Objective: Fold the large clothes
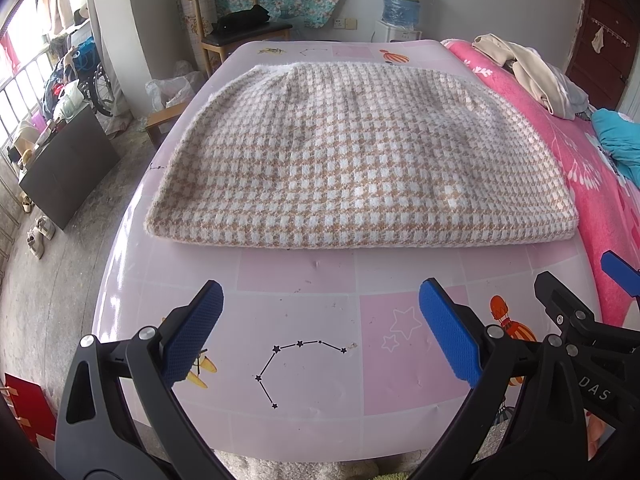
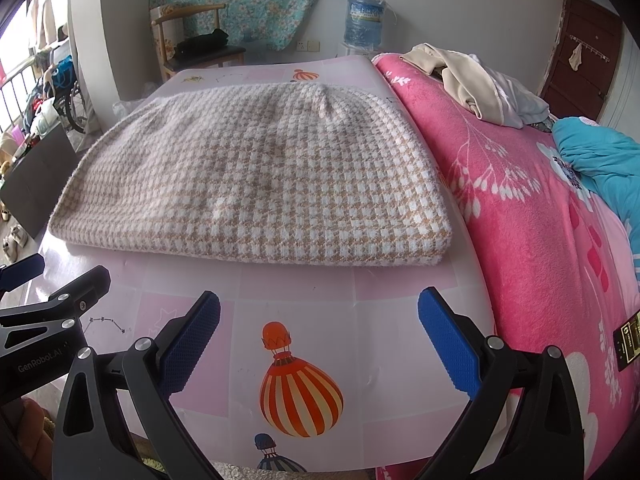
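checked knit garment (image 1: 352, 156) lies folded into a thick flat rectangle on the pink printed mat (image 1: 304, 280), its near fold edge running straight across, parallel to the mat's near edge. beige-and-white houndstooth weave, fuzzy surface, layers stacked neatly at the near right corner.

left gripper (image 1: 320, 332) hovers over the bare near strip of the mat, short of the garment, not touching it. jaws spread wide, nothing between the blue pads (image 1: 194, 332); a printed star constellation (image 1: 300, 364) shows in the gap.

right gripper (image 2: 320, 340) sits just beside the left one, same height, also short of the fold edge. jaws spread wide and empty; a striped orange balloon print (image 2: 300, 396) shows on the mat between them.

right of the mat: pink floral blanket (image 2: 520, 208) with a heap of pale clothes (image 2: 480, 84) at the far end and a teal cloth (image 2: 600, 160) nearer. behind: wooden chair (image 1: 236, 28) with dark fabric on the seat, water jug (image 1: 402, 0) against the wall.
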Demonstrator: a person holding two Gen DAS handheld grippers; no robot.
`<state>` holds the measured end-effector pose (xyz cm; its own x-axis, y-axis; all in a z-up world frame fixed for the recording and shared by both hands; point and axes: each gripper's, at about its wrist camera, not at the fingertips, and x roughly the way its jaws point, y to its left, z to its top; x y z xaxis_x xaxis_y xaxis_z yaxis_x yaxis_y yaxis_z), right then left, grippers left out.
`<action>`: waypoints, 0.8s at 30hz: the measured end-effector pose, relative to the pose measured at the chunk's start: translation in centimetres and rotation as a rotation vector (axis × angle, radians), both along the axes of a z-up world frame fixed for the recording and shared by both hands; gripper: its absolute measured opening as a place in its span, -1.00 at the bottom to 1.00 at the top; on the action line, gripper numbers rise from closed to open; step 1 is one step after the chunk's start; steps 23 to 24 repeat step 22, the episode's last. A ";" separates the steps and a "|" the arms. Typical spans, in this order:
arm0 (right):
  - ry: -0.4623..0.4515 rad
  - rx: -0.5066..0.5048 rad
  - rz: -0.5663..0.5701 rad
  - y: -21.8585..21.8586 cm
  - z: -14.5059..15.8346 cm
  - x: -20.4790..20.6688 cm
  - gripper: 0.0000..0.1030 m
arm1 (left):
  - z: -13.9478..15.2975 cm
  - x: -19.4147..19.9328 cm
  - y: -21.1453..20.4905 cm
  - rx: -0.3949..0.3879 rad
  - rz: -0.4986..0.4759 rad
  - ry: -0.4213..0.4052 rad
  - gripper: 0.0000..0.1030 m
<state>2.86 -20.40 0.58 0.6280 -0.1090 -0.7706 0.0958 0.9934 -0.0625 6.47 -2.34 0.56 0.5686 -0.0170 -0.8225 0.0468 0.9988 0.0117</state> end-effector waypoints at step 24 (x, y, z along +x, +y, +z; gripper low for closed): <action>0.004 0.000 0.001 -0.1 -0.2 -0.1 0.88 | 0.0 0.1 0.2 0.000 0.004 0.000 0.84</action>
